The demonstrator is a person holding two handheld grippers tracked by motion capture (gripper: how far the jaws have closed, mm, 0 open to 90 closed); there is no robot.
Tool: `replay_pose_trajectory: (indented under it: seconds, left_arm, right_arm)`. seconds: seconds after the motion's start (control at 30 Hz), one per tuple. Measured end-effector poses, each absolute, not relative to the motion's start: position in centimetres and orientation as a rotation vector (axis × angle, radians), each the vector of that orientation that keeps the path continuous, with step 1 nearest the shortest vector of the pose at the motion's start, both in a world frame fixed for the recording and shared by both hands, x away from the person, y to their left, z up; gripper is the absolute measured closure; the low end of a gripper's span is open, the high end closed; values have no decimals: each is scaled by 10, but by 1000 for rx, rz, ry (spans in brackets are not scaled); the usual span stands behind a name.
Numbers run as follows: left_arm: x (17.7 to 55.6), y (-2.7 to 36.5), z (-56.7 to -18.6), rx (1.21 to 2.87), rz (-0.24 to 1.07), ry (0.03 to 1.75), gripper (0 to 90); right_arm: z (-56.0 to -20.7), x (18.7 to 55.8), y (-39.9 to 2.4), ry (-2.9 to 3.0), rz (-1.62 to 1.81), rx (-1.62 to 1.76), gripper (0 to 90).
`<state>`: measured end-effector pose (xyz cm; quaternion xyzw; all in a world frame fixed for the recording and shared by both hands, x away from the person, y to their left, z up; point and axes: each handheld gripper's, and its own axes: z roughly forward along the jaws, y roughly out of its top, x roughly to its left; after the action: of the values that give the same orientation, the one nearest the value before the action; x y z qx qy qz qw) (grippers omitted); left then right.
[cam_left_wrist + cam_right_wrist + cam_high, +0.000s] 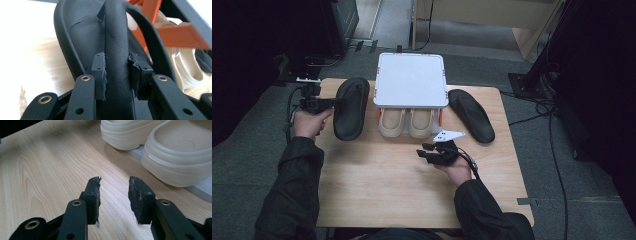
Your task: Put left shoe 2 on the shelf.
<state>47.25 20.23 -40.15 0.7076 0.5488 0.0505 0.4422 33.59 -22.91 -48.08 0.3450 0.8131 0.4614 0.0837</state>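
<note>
A black slipper [350, 107] sits at the left of the wooden table [382, 185], lifted at its outer side. My left gripper [333, 104] is shut on its black strap [116, 62], and in the left gripper view both pads press the strap's sides. A second black slipper [472, 115] lies flat to the right of a white shoe rack [411, 80]. Two cream slippers [407, 122] rest on the rack's lower shelf, heels [175, 157] outward. My right gripper [424, 150] hovers in front of them, open, with bare table between its pads [92, 195].
The rack has orange side struts [175, 37] close beside the held slipper. Cables run over the grey floor [562, 165] at the right. A dark stand base [527, 82] sits behind the table's right corner.
</note>
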Motion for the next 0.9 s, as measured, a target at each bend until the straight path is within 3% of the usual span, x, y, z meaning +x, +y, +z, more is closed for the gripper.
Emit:
replay_pose_trajectory:
  seconds: [0.57,0.9]
  left_arm:
    - [493,183,-333,1777,204,1374,684]
    - [508,150,-294,1780,209,1323,684]
  right_arm:
    - [-480,336,-230,2423,1387,1026,614]
    - [-481,337,-230,2428,1379,1034,613]
